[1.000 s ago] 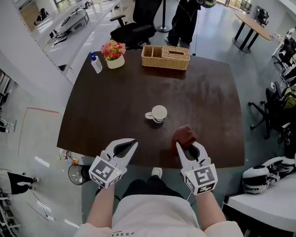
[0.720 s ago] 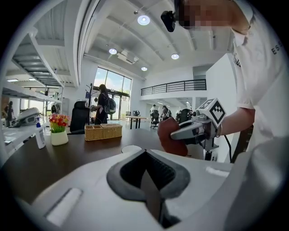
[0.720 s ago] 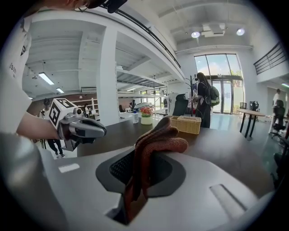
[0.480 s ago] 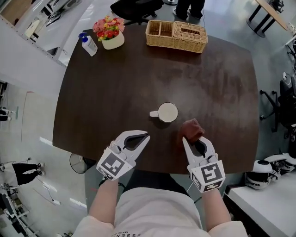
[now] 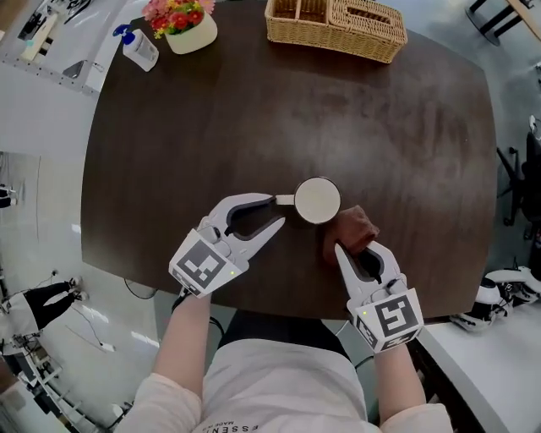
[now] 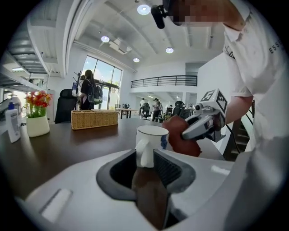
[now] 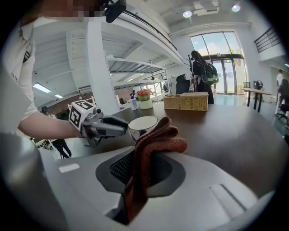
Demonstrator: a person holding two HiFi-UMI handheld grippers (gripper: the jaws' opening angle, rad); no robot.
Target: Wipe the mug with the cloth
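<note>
One dark table point(image 5: 211, 127) carries one wicker basket point(image 5: 336, 21) at its far edge. Two hand-held grippers work near the front edge. The left hand-held gripper point(image 5: 277, 211) stands wide open, with the handle of the single white mug point(image 5: 318, 200) between its jaws. The right hand-held gripper point(image 5: 358, 254) is clamped on the one rust-red cloth point(image 5: 348, 230), bunched just beside the mug.

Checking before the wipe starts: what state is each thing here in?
Mug: upright on the table, looks empty.
Cloth: bunched, beside the mug.
Right gripper: shut on the cloth.
Left gripper: open, mug handle between its jaws.
Bottle: upright.
Flower pot: upright.
</note>
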